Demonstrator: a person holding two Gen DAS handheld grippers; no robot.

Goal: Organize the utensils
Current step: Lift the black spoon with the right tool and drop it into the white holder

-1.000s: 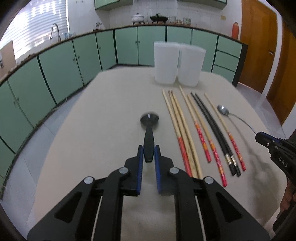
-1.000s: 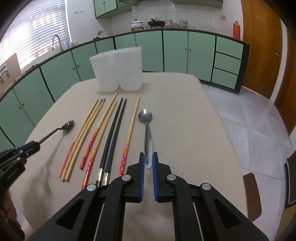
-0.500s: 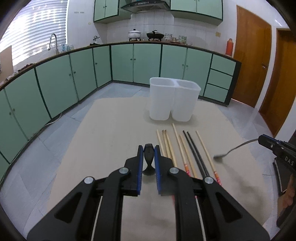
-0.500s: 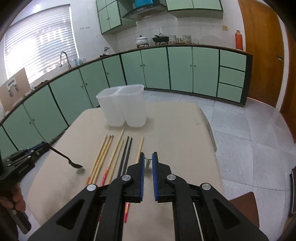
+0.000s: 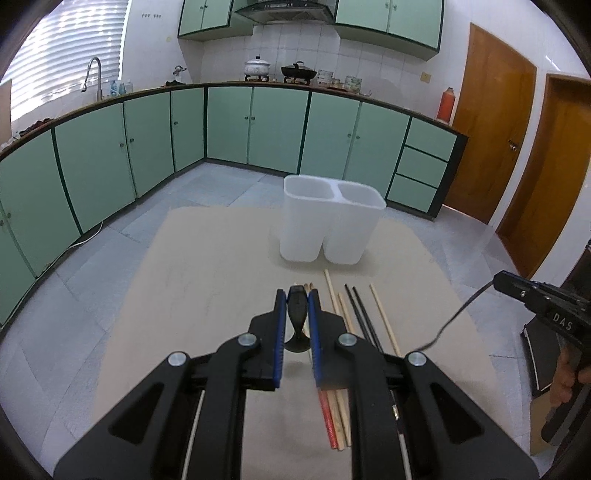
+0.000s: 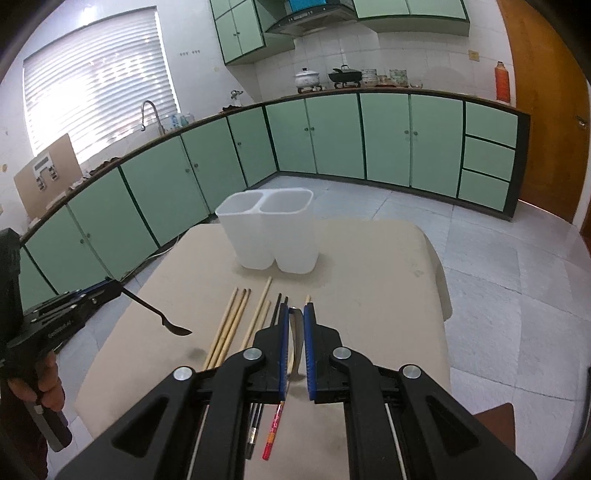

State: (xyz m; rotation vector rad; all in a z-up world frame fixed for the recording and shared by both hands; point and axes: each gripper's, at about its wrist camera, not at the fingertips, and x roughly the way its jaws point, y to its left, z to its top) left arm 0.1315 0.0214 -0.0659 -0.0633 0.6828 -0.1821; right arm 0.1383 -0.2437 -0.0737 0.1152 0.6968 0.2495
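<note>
Ahead, white two-compartment holder [image 5: 332,225], chopsticks [image 6: 236,321] beneath, each hand-held gripper pinching a spoon.

**Background: kitchen, non-task items only**

Beige table [image 5: 207,266], bare on its left half. Grey tiled floor [image 6: 498,266] around it. Green base cabinets [image 5: 277,129] wrap the room under a dark countertop; matching wall cabinets [image 5: 388,18] flank a range hood [image 5: 284,7]. On the counter: white pot [image 5: 257,67], black wok [image 5: 298,71], orange thermos [image 5: 445,105]. Sink tap [image 6: 149,110] sits below a window with blinds [image 6: 99,77]. Two wooden doors [image 5: 491,147] on the right. Cardboard sheet [image 6: 46,173] leans on the counter.
</note>
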